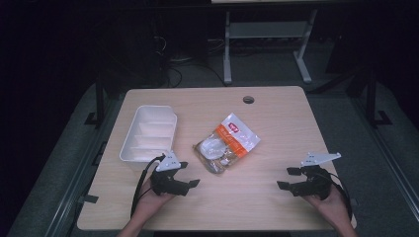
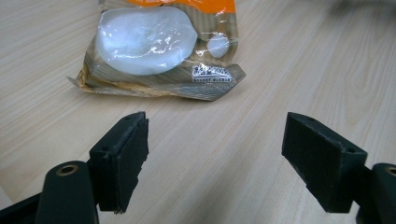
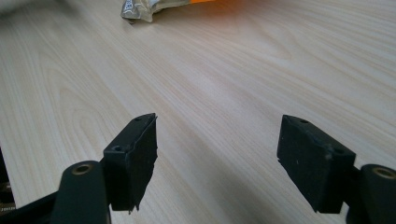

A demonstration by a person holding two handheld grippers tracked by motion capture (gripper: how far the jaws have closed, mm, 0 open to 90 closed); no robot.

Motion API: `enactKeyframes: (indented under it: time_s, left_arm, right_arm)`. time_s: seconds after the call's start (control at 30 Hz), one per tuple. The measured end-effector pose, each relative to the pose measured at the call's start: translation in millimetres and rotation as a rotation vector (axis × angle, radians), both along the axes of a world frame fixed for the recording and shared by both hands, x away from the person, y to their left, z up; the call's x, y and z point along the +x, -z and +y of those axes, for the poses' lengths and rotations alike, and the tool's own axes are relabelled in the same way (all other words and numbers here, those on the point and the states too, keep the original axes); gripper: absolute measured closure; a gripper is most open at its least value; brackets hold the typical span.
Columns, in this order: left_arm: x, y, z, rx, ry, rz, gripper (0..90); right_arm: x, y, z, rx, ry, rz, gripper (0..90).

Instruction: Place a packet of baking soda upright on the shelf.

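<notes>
Both claws, left claw (image 1: 190, 174) and right claw (image 1: 288, 178), rest low over the table (image 1: 257, 202), jaws apart and empty. The snack bag (image 2: 161, 46) lies just ahead of the left claw: approach level, likely pinching its near sealed edge. The white tray (image 1: 148, 133) sits beyond.

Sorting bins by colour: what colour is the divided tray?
White tray; the high view shows it best.

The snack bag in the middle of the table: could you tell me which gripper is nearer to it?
Left. The left gripper sits just short of the snack bag; the right gripper is farther off, toward the table's right edge.
</notes>
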State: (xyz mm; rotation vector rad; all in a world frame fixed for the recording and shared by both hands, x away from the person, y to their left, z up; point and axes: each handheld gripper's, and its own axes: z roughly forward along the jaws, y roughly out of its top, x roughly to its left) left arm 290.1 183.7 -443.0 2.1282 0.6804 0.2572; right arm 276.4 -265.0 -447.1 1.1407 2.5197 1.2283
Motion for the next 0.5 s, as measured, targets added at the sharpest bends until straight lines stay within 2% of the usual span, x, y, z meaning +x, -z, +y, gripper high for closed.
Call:
enactKeyframes:
  time_s: [0.3, 0.33, 0.4, 0.43, 0.5]
  left_arm:
    - [4.9, -5.9, -9.9, -0.012, -0.003, 0.001, 28.3]
    - [6.7, -6.3, -12.1, -0.019, -0.004, 0.005, 30.5]
    - [12.0, -7.6, -18.1, -0.001, -0.003, 0.018, 32.5]
    - [14.4, -8.0, -20.0, 0.006, -0.001, 0.022, 36.6]
    - [19.1, -8.2, -23.1, 0.004, -0.004, 0.036, 37.9]
  right_arm:
    - [2.4, -1.4, -0.8, 0.024, 0.020, 0.007, 25.3]
    - [3.2, -2.0, -0.9, 0.031, 0.024, 0.010, 25.1]
    - [5.8, -3.3, -1.1, 0.036, 0.028, 0.007, 24.6]
    - [7.6, -5.0, -0.6, 0.035, 0.032, 0.005, 24.5]
    - [8.5, -5.4, -0.4, 0.036, 0.033, 0.003, 24.4]
